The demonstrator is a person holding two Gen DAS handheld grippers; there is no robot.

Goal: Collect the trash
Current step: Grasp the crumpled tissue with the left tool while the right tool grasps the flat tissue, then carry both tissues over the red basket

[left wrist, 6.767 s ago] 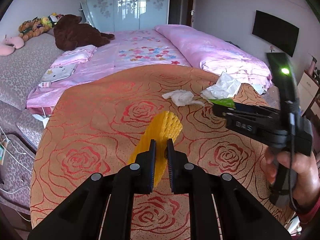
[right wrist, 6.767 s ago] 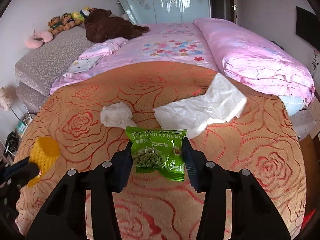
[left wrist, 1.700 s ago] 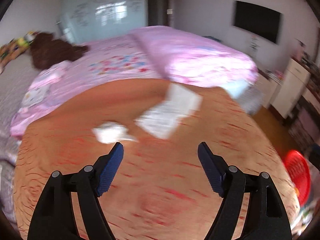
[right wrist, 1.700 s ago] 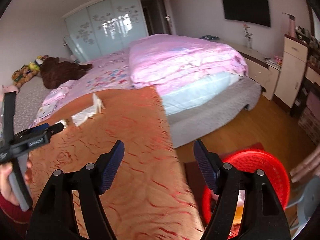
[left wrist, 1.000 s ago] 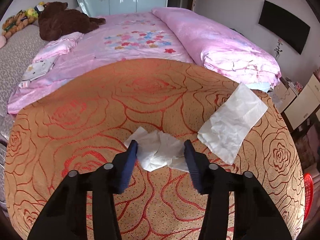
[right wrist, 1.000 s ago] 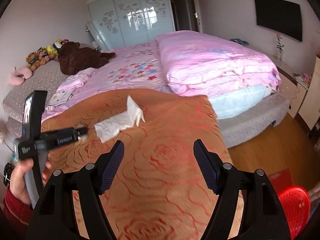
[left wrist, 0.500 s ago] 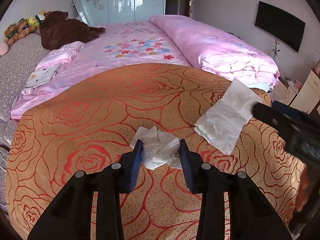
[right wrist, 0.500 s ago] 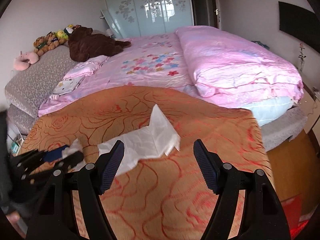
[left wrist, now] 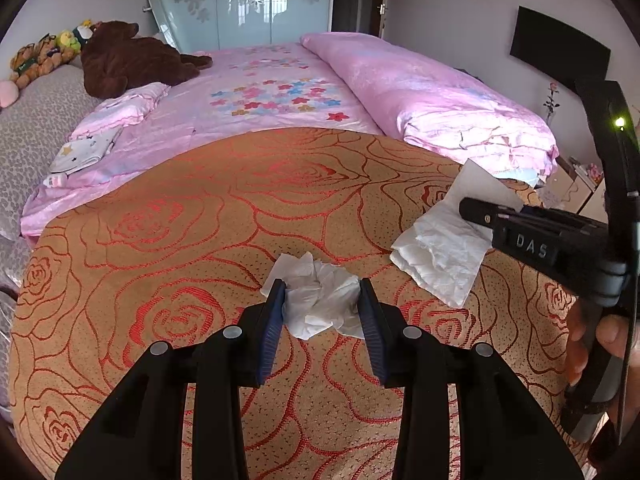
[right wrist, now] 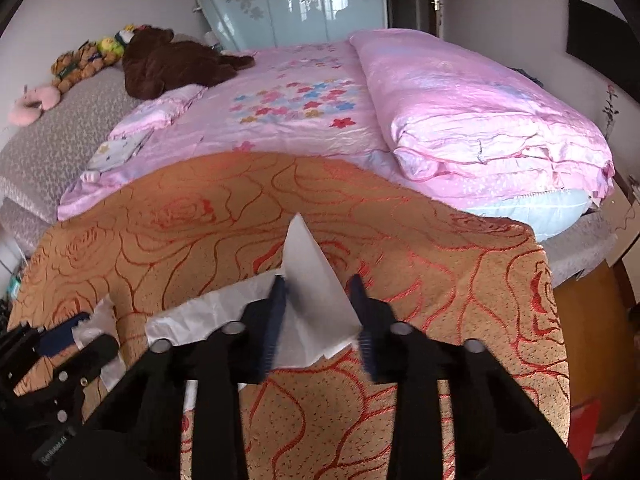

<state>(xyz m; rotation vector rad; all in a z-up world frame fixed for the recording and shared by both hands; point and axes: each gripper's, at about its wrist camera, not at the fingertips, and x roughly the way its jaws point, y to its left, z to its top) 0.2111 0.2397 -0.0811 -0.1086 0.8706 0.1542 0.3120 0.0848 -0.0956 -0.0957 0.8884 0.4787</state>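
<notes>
A crumpled white tissue (left wrist: 320, 304) lies on the orange rose-patterned tablecloth (left wrist: 192, 240). My left gripper (left wrist: 322, 298) is shut on it, with both blue pads pressed against its sides. To the right lies a larger flat white tissue (left wrist: 440, 256), and my right gripper (left wrist: 474, 210) reaches over it. In the right wrist view the jaws of my right gripper (right wrist: 318, 300) are closing on that tissue (right wrist: 312, 280). Its corner stands up between the pads and touches both. The left gripper (right wrist: 60, 344) and the crumpled tissue (right wrist: 94, 320) show at the lower left.
A pink bed (left wrist: 280, 92) runs along the table's far edge, with a brown plush bear (left wrist: 128, 56) on it. A black screen (left wrist: 560, 48) hangs on the right wall. Past the table's right edge is wooden floor with something red (right wrist: 584, 420).
The right gripper swung in from the right, came down over the flat tissue and narrowed its jaws around it. The left gripper closed a little on the crumpled tissue and stayed put.
</notes>
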